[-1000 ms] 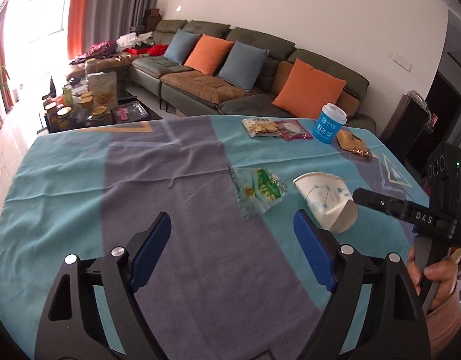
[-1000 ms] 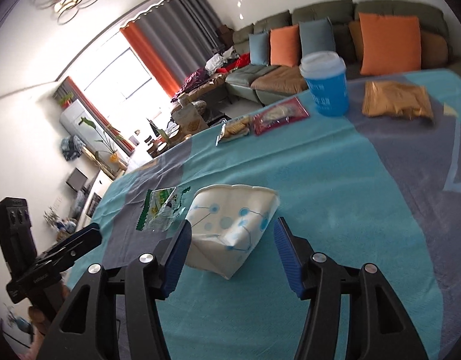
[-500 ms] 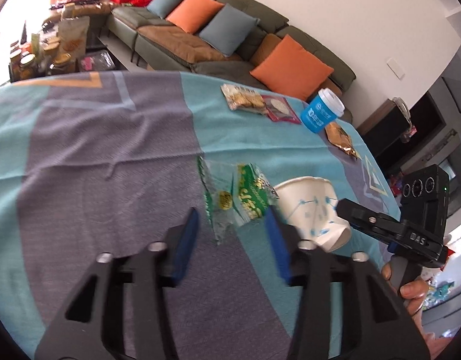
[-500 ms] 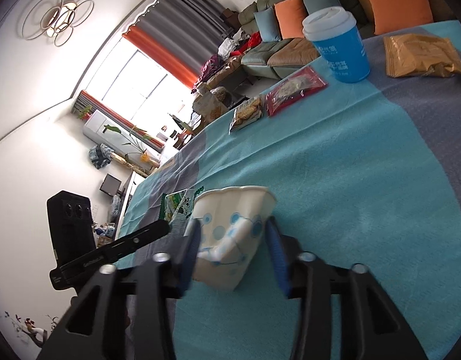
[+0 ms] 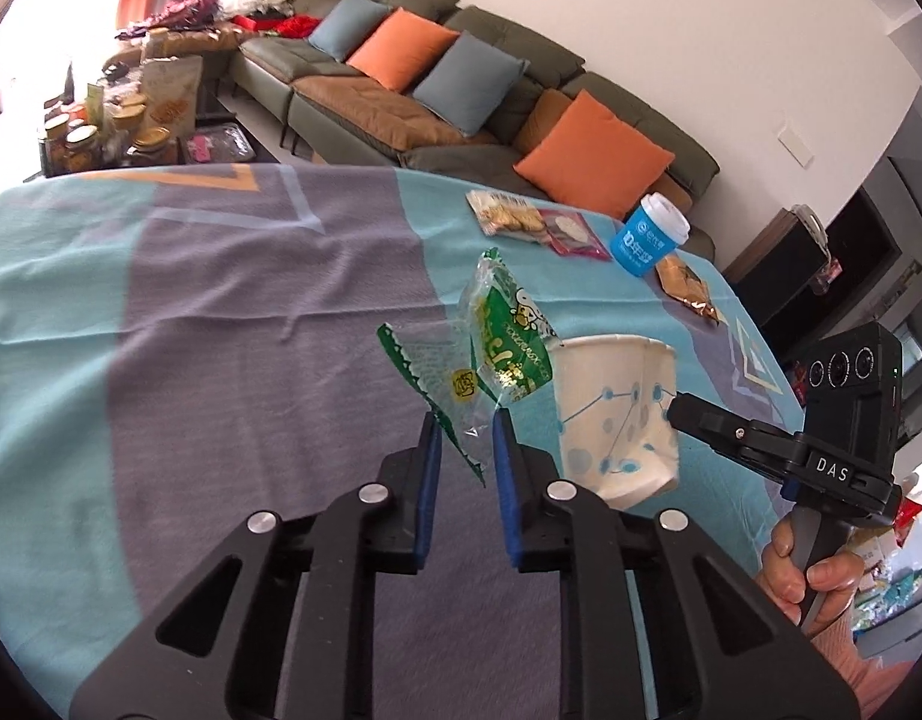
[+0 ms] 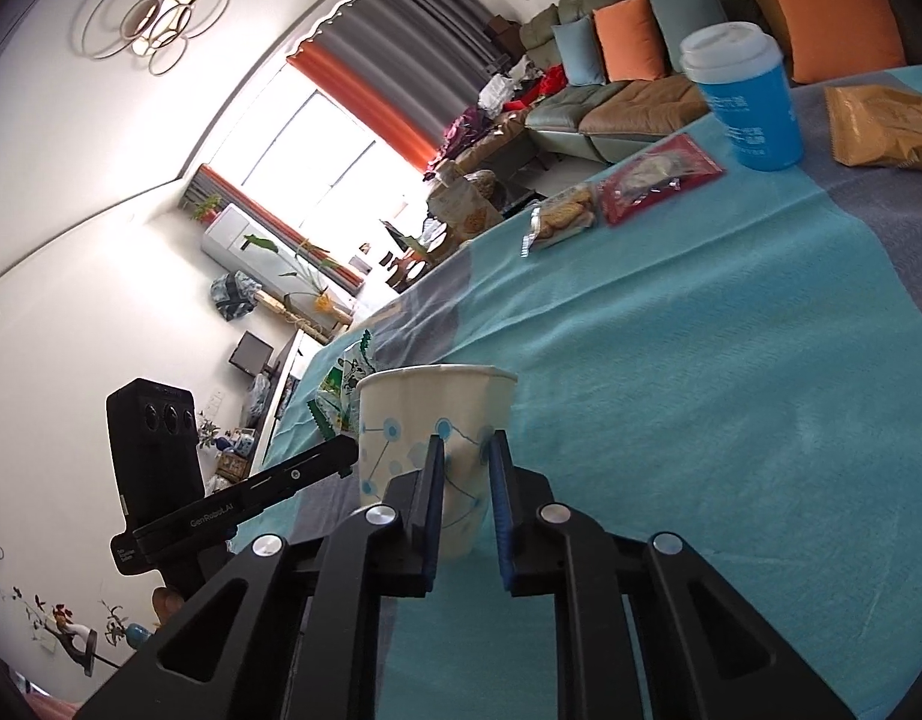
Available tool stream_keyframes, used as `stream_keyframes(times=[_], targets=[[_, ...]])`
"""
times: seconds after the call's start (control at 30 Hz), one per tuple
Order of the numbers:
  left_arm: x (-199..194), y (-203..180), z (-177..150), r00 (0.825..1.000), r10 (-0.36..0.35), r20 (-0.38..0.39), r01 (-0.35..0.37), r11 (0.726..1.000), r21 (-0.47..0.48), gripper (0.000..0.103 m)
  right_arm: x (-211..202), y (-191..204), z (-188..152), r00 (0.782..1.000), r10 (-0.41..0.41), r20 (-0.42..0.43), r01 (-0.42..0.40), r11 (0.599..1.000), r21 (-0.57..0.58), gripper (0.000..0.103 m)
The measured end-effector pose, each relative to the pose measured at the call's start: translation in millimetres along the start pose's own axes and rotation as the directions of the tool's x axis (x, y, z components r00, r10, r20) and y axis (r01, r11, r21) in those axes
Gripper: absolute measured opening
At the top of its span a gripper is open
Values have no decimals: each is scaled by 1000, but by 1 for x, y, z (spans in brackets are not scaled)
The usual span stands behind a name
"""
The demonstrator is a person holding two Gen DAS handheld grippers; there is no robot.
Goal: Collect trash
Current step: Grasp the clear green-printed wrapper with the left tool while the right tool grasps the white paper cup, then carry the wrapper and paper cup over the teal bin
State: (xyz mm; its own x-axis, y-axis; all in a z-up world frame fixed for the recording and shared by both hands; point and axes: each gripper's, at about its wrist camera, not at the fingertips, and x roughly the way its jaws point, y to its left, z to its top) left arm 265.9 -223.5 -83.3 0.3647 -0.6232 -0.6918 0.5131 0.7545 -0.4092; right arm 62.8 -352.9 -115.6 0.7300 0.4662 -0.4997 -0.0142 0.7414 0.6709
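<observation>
Step in hand, by my reading: both pieces of trash are gripped and lifted, and need carrying off to a bin, which no view shows. To do it well: hold the squeeze steady, keep the cup mouth-up, keep the two claws apart so the wrapper does not snag on the cup rim, and lift clear of the cloth before moving sideways.

Left claw [image 5: 466, 438]: pads drawn close, pinching the lower corner of the clear-and-green snack wrapper [image 5: 491, 354]. The wrapper stands up from the pads, loose and floppy, off the counter [image 5: 161, 330]. A thin grip; it could slip.

Right claw [image 6: 466, 468]: pads narrowly set, pinching the dented wall of the white paper cup [image 6: 425, 420] near its base. The cup stands roughly upright, just right of the wrapper and close to touching it.

Beyond the cup, on the far side of the counter: biscuit pack [image 5: 509, 217], red packet [image 5: 572, 231], blue lidded cup [image 5: 650, 234], brown bag [image 5: 686, 288]. All untouched, well apart from both claws.
</observation>
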Motion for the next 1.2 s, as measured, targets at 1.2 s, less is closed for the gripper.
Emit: stream_keyframes(times=[1.2], targets=[[-323,143,-174,878,388,278,-283,892,-353,17,133,226,-80,863,317,-392,-428,872,-237,10]])
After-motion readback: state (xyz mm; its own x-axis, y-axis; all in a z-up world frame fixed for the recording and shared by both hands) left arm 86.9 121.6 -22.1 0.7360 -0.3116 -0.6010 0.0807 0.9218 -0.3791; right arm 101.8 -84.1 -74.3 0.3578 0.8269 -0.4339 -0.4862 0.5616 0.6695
